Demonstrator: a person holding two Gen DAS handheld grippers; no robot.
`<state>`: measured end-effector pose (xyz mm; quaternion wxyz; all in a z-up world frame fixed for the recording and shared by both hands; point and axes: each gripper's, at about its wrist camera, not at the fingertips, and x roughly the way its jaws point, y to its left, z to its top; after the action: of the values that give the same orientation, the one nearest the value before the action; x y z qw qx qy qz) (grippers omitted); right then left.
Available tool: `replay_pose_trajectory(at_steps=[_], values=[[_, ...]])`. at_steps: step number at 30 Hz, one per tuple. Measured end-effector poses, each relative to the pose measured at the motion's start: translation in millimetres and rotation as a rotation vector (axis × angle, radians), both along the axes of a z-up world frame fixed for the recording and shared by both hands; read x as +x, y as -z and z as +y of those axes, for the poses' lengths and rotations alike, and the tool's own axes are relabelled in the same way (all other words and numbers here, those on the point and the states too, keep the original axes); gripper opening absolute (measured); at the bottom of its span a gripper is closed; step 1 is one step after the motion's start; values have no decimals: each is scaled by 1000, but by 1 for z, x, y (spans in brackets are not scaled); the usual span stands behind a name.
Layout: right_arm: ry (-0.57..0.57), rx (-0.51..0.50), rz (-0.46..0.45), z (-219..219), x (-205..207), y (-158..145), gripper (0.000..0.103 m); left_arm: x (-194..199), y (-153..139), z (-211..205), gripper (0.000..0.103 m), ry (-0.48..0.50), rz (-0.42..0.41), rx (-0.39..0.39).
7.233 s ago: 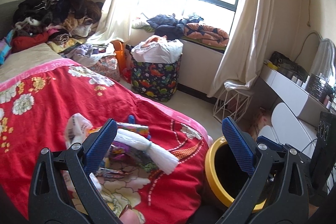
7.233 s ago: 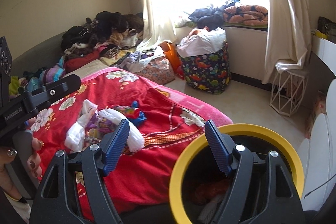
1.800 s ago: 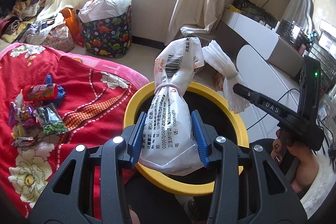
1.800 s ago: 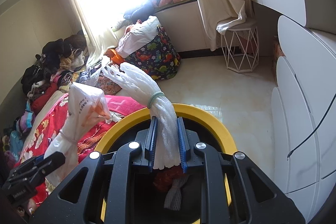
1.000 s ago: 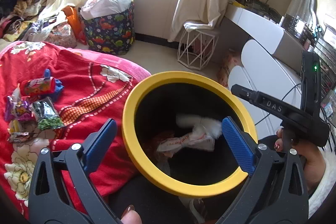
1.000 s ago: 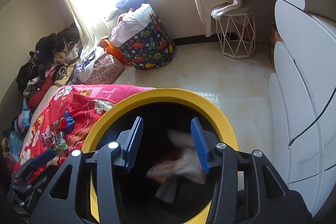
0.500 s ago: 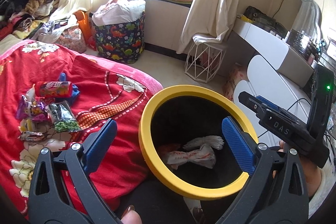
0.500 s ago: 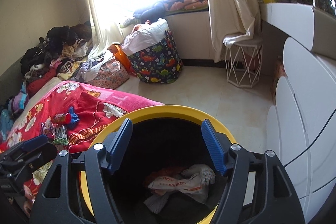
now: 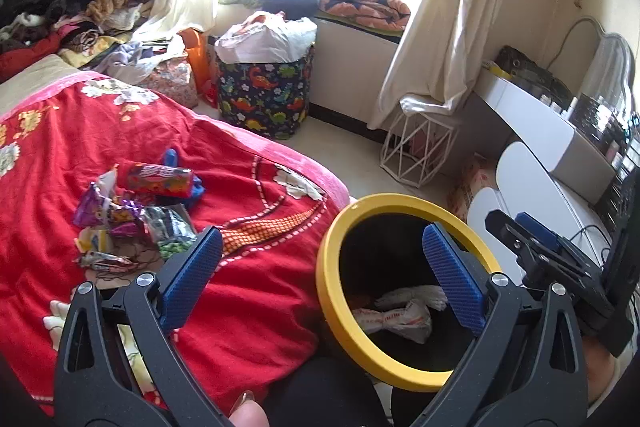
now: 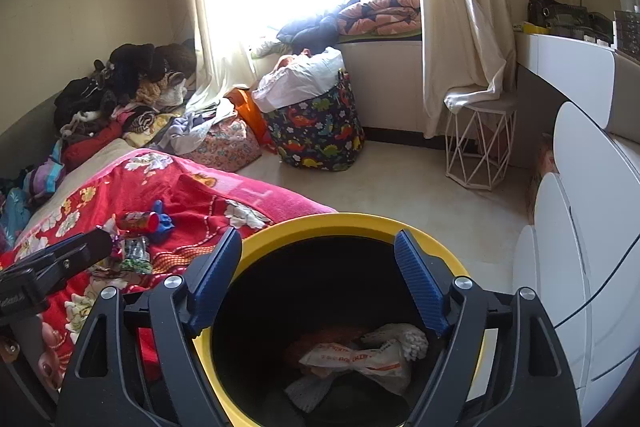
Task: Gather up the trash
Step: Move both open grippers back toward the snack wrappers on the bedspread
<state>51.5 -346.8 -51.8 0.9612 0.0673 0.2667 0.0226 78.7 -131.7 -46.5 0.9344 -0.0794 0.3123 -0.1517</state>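
Note:
A yellow-rimmed black bin [image 9: 348,227] [image 10: 360,219] stands at the foot of the bed. Inside lie a white printed bag [image 9: 394,319] [image 10: 360,361] and a white tied bag [image 9: 416,294] [image 10: 400,337]. Several snack wrappers [image 9: 132,215] [image 10: 136,247] and a red tube [image 9: 160,179] [image 10: 138,219] lie on the red floral blanket [image 9: 248,187]. My left gripper [image 9: 320,267] is open and empty, between blanket and bin. My right gripper [image 10: 318,275] hangs over the bin's mouth, its jaws opening, with nothing between them.
A dinosaur-print hamper [image 9: 264,95] and a white wire stool [image 9: 420,147] stand on the floor by the window. White curved drawers [image 10: 580,247] line the right side. Clothes are piled [image 9: 80,3] at the bed's far end.
Both bags have dropped from the grippers into the bin and settled. Both grippers have drawn back and up from the bin; the right one's jaws have spread wider.

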Motion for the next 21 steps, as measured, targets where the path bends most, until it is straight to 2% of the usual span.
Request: replay_pose_trajectory(at_steps=[21], values=[[-170, -26, -22, 72, 4, -18, 78, 7, -16, 64, 92, -159, -45, -32]])
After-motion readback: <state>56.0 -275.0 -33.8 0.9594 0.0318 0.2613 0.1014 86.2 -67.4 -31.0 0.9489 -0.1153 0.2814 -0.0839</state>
